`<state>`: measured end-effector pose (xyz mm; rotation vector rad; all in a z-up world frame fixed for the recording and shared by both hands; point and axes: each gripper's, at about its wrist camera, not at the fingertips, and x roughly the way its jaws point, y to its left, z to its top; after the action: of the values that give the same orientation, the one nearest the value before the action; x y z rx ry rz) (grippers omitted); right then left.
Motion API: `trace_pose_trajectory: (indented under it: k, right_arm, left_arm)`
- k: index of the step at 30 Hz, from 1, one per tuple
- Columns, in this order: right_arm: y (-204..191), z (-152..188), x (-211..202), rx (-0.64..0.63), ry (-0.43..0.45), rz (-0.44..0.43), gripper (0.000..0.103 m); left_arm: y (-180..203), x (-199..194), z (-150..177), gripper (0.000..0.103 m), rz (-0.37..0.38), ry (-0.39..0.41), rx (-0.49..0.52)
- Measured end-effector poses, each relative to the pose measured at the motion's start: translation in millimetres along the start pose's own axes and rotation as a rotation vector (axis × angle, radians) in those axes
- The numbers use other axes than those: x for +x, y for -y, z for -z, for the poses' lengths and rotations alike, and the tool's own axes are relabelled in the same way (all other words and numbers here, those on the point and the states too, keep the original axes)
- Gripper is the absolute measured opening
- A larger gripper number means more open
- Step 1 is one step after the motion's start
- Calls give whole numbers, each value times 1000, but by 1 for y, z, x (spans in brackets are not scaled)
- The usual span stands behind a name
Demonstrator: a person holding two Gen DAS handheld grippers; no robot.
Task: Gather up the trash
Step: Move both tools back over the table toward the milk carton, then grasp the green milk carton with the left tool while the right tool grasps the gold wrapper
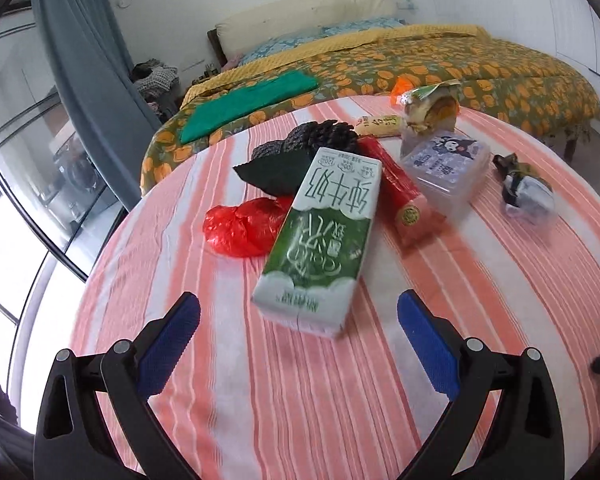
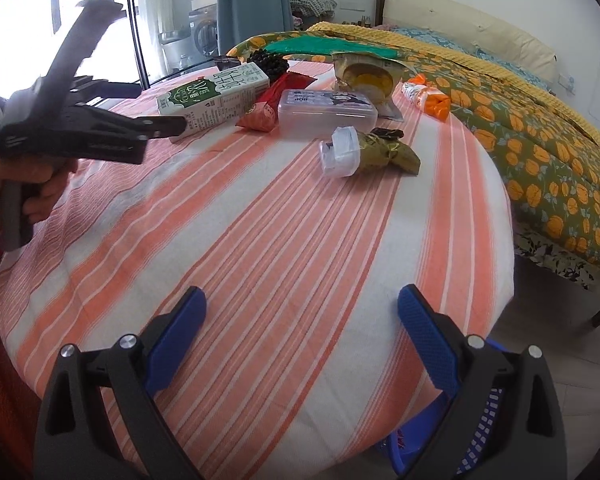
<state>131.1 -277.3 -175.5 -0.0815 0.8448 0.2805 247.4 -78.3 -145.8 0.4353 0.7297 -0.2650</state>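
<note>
A green and white milk carton (image 1: 316, 236) lies on the striped round table (image 1: 260, 400), just ahead of my open, empty left gripper (image 1: 298, 314). Around it lie a red plastic bag (image 1: 240, 230), a red wrapper (image 1: 400, 192), a black mesh piece (image 1: 284, 160), a clear plastic box (image 1: 444, 164), a bread packet (image 1: 428, 106) and a crumpled wrapper (image 1: 524, 188). My right gripper (image 2: 302, 308) is open and empty over the near table edge. From there the carton (image 2: 216, 98), box (image 2: 326, 112) and olive wrapper (image 2: 380, 156) lie farther off. The left gripper (image 2: 156, 128) shows beside the carton.
A blue basket (image 2: 476, 448) sits on the floor below the table edge at right. A bed with an orange-patterned cover (image 2: 540, 128) stands behind the table. An orange packet (image 2: 428, 98) lies near the far edge. Window and curtain (image 1: 80, 80) are to the left.
</note>
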Motion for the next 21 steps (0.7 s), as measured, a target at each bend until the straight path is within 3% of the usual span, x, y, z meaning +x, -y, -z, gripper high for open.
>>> trace_pose_trajectory:
  k: [7, 9, 11, 12, 16, 21]
  right_arm:
    - [0, 0, 0, 6, 2, 4, 95]
    - [0, 0, 0, 9, 3, 7, 96]
    - [0, 0, 1, 12, 2, 8, 96]
    - [0, -1, 1, 12, 2, 9, 97]
    - [0, -2, 2, 16, -6, 11, 97]
    - [0, -3, 2, 19, -14, 8, 97]
  left_arm:
    - [-14, 19, -8, 95, 104, 0, -63]
    - [-18, 21, -8, 87, 127, 0, -78]
    - [-21, 24, -8, 67, 149, -9, -100]
    - [-23, 25, -8, 62, 166, -12, -112]
    - [-24, 15, -3, 61, 167, 4, -142]
    - [-24, -15, 20, 57, 200, -84, -268]
